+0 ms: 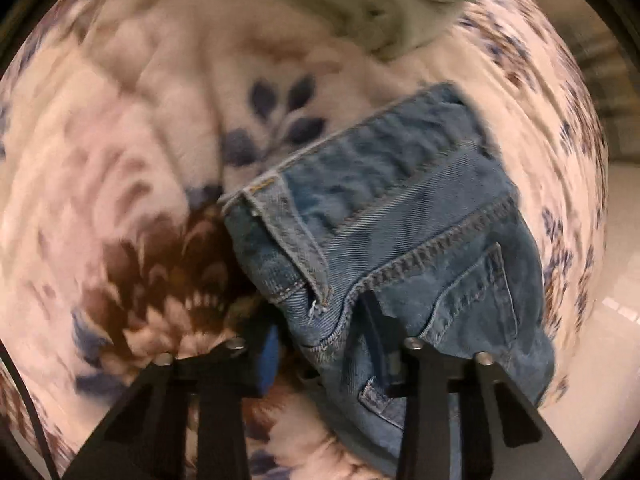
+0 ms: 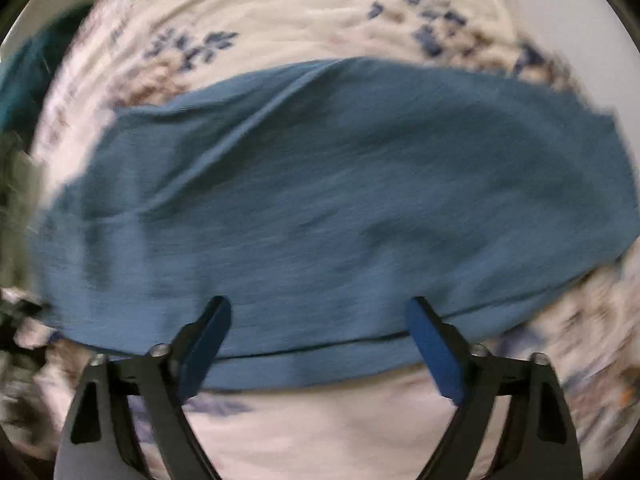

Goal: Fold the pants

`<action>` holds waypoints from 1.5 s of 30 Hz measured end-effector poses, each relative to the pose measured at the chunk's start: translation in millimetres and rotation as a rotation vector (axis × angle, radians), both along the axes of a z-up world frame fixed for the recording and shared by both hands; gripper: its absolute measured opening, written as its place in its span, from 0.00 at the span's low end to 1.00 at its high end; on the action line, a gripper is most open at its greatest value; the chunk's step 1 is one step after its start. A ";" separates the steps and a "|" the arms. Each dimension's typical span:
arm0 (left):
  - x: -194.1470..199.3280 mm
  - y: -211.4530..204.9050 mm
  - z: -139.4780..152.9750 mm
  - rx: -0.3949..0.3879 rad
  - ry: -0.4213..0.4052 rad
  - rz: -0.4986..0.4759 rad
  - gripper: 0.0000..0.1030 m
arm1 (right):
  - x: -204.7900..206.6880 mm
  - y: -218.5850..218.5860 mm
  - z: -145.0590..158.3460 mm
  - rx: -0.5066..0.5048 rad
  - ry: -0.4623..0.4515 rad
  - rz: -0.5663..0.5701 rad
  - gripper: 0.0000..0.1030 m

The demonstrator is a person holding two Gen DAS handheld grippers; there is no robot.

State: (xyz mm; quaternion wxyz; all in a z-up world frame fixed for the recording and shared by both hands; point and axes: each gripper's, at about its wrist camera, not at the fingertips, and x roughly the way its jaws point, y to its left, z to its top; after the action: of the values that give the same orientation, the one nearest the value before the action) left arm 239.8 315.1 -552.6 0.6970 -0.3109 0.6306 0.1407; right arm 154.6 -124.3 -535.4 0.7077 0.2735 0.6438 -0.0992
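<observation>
1. Denim fills both views: blue jeans (image 1: 400, 232) lie on a pale bedspread (image 1: 132, 120) printed with blue and brown flowers.

2. In the left wrist view the waistband end shows, with a belt loop, heavy stitched seams and a pocket edge. This end lies right of centre and runs from mid-frame down to the near edge.

3. The left gripper (image 1: 324, 344) points steeply down at that waistband. Its right finger is buried in the denim near the seam; a blue pad (image 1: 267, 364) of the left finger shows just beside the cloth's left edge. The fingers stand fairly close with a fold of denim between them, but I cannot tell whether the pads actually press on it.

4. A grey-green cloth (image 1: 360, 4) lies at the far edge of that view, blurred.

5. In the right wrist view a broad plain stretch of the jeans (image 2: 340, 200) spans the frame from left to right, its near hem edge running just behind the fingertips.

6. The right gripper (image 2: 318, 312) is spread wide, its blue pads (image 2: 434, 356) well apart and gripping nothing; the fingertips overlap the near edge of the denim.

7. A dark teal cloth (image 2: 28, 76) shows at the far left. Both pictures are blurred.
</observation>
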 end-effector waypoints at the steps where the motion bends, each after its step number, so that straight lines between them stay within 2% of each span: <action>1: -0.3 -3.5 3.9 0.013 -0.012 -0.017 0.26 | -4.7 0.3 -3.6 0.054 0.000 -0.039 0.67; 2: -2.7 -5.6 7.7 0.020 -0.026 -0.032 0.25 | -11.1 -1.3 -7.8 0.107 0.007 -0.089 0.58; 4: -5.7 -4.2 10.2 0.013 -0.035 -0.045 0.24 | -27.2 -7.7 -22.3 0.244 0.013 -0.216 0.51; 5: -6.4 -1.8 9.1 0.002 -0.034 -0.047 0.24 | -31.5 -11.0 -29.1 0.276 0.022 -0.258 0.47; 8: -5.9 7.0 5.9 -0.021 -0.021 -0.049 0.24 | -46.2 -23.4 -52.3 0.372 -0.002 -0.394 0.47; 12: -4.5 6.0 4.5 -0.032 -0.015 -0.063 0.26 | -48.3 -32.6 -79.6 0.461 -0.015 -0.509 0.47; 13: 0.5 7.8 1.2 -0.033 -0.013 -0.063 0.28 | -47.8 -33.8 -82.1 0.456 -0.015 -0.522 0.36; 14: -0.8 8.0 1.5 -0.036 -0.015 -0.062 0.28 | -49.4 -33.9 -81.3 0.435 -0.013 -0.535 0.15; 15: -1.1 7.8 2.7 -0.031 -0.019 -0.067 0.27 | -53.7 -33.2 -77.0 0.418 -0.031 -0.550 0.07; 20: -3.1 -0.3 18.9 0.034 -0.049 -0.116 0.23 | -65.2 -22.2 -34.0 0.359 -0.113 -0.514 0.04; 24: -4.7 1.3 20.4 0.048 -0.044 -0.127 0.23 | -83.6 -19.3 -10.6 0.348 -0.099 -0.472 0.03; 26: -3.7 4.8 6.9 0.044 -0.004 -0.131 0.24 | -82.6 -16.4 -21.0 0.324 -0.052 -0.432 0.03; 28: -4.9 7.0 4.9 0.034 -0.003 -0.117 0.27 | -78.3 -21.4 -38.0 0.397 -0.026 -0.433 0.04; 30: -6.8 3.7 11.3 0.054 0.010 -0.139 0.29 | -68.0 -28.7 -42.5 0.411 0.003 -0.413 0.05; 31: -10.4 2.1 15.7 0.061 0.013 -0.139 0.31 | -67.3 -32.5 -42.9 0.418 0.000 -0.415 0.10; 32: -16.2 -0.2 20.2 0.044 0.008 -0.131 0.31 | -66.4 -36.0 -43.4 0.419 0.002 -0.417 0.29; 34: -28.5 -6.4 25.3 -0.005 0.012 -0.102 0.31 | -64.5 -41.9 -46.0 0.416 0.008 -0.429 0.50; 36: -41.4 -19.4 23.2 -0.118 0.015 -0.061 0.32 | -63.4 -45.1 -51.4 0.413 0.013 -0.442 0.50; 37: -42.3 -27.6 18.8 -0.155 0.029 -0.055 0.32 | -62.9 -45.1 -52.8 0.409 0.012 -0.449 0.45; 38: -43.0 -36.6 11.3 -0.193 0.039 -0.053 0.32 | -66.7 -46.3 -54.9 0.394 0.011 -0.451 0.35; 39: -42.2 -41.8 5.6 -0.205 0.047 -0.043 0.32 | -67.1 -45.1 -55.6 0.373 0.012 -0.445 0.29; 40: -40.8 -47.1 -1.0 -0.226 0.048 -0.023 0.32 | -67.7 -44.7 -56.2 0.362 0.015 -0.443 0.17; 41: -37.6 -51.6 -6.5 -0.241 0.038 -0.008 0.32 | -69.9 -44.6 -56.6 0.359 0.014 -0.446 0.13; 42: -33.8 -55.5 -10.0 -0.207 0.045 -0.006 0.31 | -74.6 -46.0 -58.1 0.364 0.009 -0.450 0.12; 43: -33.0 -57.9 -11.2 -0.182 0.049 -0.009 0.24 | -76.4 -46.2 -57.3 0.358 0.005 -0.446 0.05; 44: -31.8 -59.7 -11.7 -0.149 0.042 -0.019 0.15 | -78.8 -46.1 -54.1 0.351 -0.011 -0.441 0.04; 45: -32.8 -60.7 -9.6 -0.114 0.035 -0.041 0.14 | -82.3 -47.5 -50.2 0.343 -0.026 -0.434 0.03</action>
State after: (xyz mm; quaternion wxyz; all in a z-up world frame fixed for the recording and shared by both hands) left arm 207.0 254.4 -562.2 0.6697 -0.3347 0.6560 0.0957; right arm 72.3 -171.7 -585.6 0.6213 0.5221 0.5686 -0.1343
